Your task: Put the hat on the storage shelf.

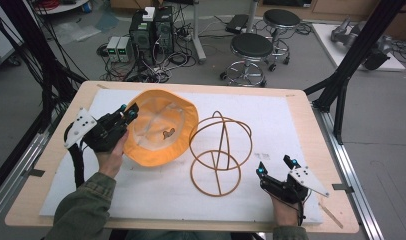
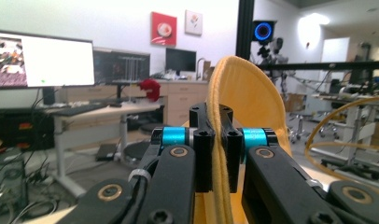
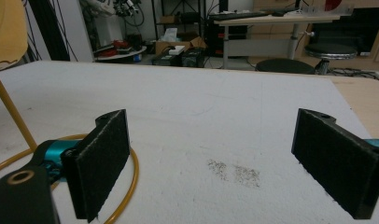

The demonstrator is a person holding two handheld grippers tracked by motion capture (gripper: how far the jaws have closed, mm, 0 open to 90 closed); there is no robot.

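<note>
Left gripper [image 1: 127, 113] clamped on hat [image 1: 161, 131] brim; right gripper [image 1: 276, 166] jaws wide apart, holding nothing.

Orange hat sits upside down on the white mat [image 1: 141, 190] at centre-left, its brim edge pinched between the left pads, seen close in the left gripper view [image 2: 217, 140]. Wire stand [image 1: 218, 150] lies just right of the hat, touching it. Right gripper rests low on the mat beside the stand's base ring [image 3: 127, 186].
</note>
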